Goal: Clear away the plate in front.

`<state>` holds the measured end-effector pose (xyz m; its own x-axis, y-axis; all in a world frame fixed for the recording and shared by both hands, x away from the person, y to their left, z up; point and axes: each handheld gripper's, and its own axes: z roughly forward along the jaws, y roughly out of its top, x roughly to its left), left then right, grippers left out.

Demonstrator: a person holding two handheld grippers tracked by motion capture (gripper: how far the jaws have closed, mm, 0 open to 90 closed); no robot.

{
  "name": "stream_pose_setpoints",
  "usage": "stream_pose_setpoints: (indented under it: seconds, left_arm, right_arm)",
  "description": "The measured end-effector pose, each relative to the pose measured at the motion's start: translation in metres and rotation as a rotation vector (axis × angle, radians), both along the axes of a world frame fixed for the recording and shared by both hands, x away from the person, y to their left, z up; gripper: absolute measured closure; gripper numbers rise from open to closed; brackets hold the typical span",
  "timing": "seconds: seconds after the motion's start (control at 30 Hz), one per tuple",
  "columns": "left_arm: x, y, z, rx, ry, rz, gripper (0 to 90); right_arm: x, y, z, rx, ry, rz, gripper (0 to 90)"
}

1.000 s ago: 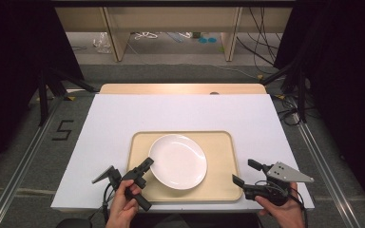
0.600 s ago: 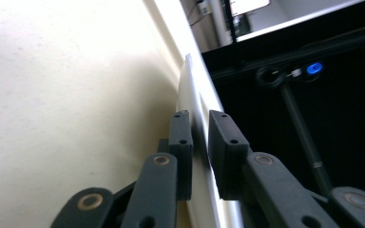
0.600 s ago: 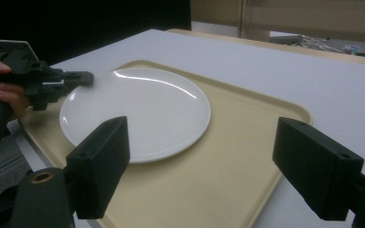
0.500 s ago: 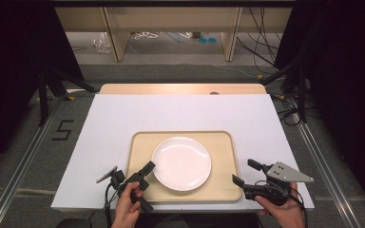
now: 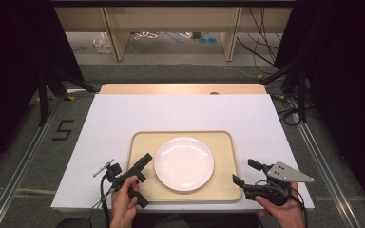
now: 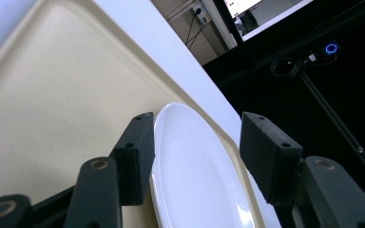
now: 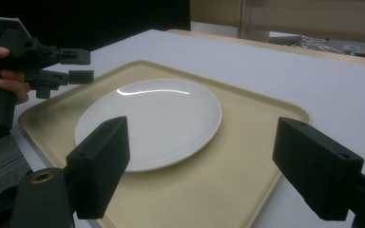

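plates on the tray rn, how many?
1. A white plate lies near the middle of the beige tray, its left edge beside the left gripper. Nothing looks stacked under it, though a second plate beneath would be hard to see.

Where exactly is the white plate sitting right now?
In the high view, the white plate lies flat in the middle of the beige tray, with the left gripper beside its left rim.

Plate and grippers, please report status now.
Left gripper open beside plate. Right gripper open, holding nothing. Plate flat on tray. Nothing in the way.
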<state>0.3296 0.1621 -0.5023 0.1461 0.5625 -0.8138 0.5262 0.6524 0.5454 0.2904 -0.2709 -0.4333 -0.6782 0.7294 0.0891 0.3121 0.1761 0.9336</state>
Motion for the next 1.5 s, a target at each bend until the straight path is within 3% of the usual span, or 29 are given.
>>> stream_pose_setpoints:
  seconds: [0.1, 0.2, 0.4, 0.53, 0.67, 0.83, 1.03, 1.17, 1.5]
  left_arm:
    - [0.001, 0.000, 0.003, 0.064, -0.038, -0.048, 40.8]
    - [-0.001, -0.001, 0.009, 0.166, -0.055, -0.058, 34.9]
    - [-0.004, 0.002, 0.020, 0.372, -0.153, -0.139, 28.8]
    - [-0.007, 0.001, 0.023, 0.458, -0.191, -0.169, 22.5]
    - [-0.012, -0.006, 0.028, 0.590, -0.255, -0.164, 15.3]
    - [-0.017, -0.012, 0.033, 0.584, -0.307, -0.170, 15.5]
    - [-0.022, -0.014, 0.042, 0.613, -0.365, -0.214, 15.5]
    - [-0.026, -0.011, 0.050, 0.623, -0.390, -0.211, 15.5]
    - [-0.027, 0.002, 0.052, 0.620, -0.383, -0.169, 15.5]
  right_arm:
    - [-0.001, 0.000, 0.000, -0.006, 0.003, -0.004, 20.5]
    - [-0.001, 0.000, 0.001, -0.001, -0.008, 0.000, 20.2]
    - [-0.002, 0.001, 0.001, 0.000, 0.003, -0.004, 19.5]
    - [-0.002, 0.002, 0.001, 0.002, -0.003, 0.005, 18.5]
    - [-0.003, 0.003, 0.000, 0.001, 0.000, -0.001, 16.7]
    - [-0.004, 0.003, 0.001, 0.007, 0.015, 0.000, 15.7]
    - [-0.003, 0.003, 0.000, -0.003, 0.007, -0.004, 15.6]
    - [-0.005, 0.002, 0.000, 0.007, 0.012, -0.004, 15.6]
    - [-0.005, 0.000, 0.000, 0.004, 0.001, -0.011, 15.6]
